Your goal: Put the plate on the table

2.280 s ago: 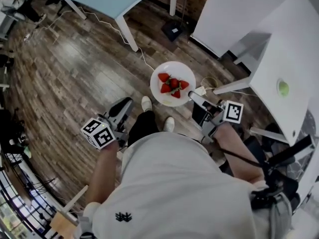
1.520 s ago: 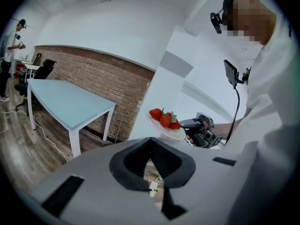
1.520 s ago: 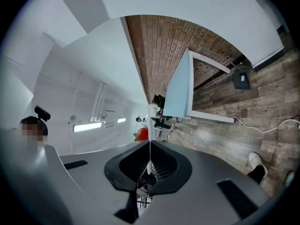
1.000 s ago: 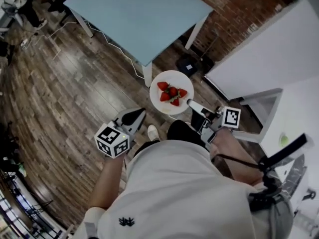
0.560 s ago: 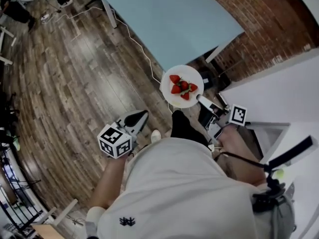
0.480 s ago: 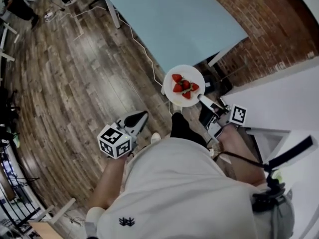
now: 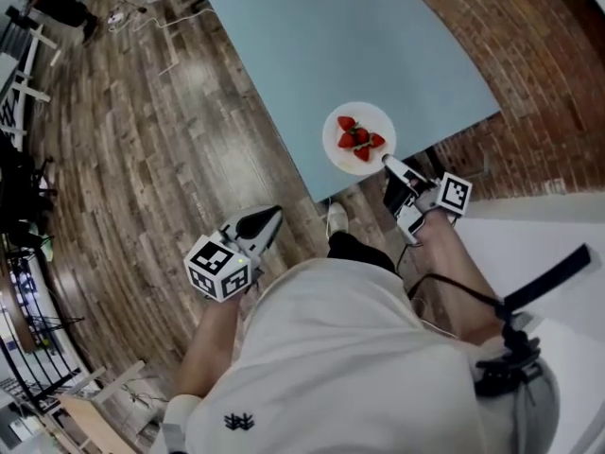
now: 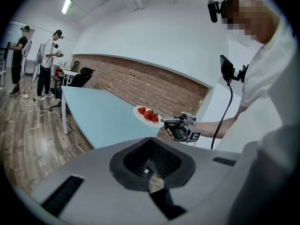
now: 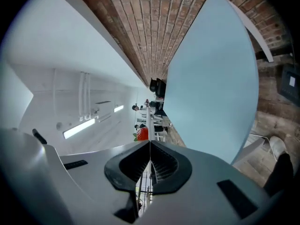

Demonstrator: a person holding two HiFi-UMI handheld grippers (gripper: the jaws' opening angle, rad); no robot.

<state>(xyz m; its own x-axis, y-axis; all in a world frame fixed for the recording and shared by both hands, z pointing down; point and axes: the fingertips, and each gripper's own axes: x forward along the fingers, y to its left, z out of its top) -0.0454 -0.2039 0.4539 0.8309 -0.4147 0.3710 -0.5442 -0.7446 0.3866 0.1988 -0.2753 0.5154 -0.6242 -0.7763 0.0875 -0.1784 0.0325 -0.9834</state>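
Left gripper [image 7: 263, 221] low beside the person's hip, over the floorboards, jaws pressed together on nothing; idle. Right gripper [image 7: 389, 163] held forward on an outstretched arm, jaws pinching the near rim of the plate [image 7: 369, 113]. Plate roughly level, strawberries [image 7: 360, 138] heaped at its middle. It hangs over the near edge of the table [image 7: 378, 45], close to the right corner. I read it as above the top, not resting. Carry looks done; lowering and release remain.
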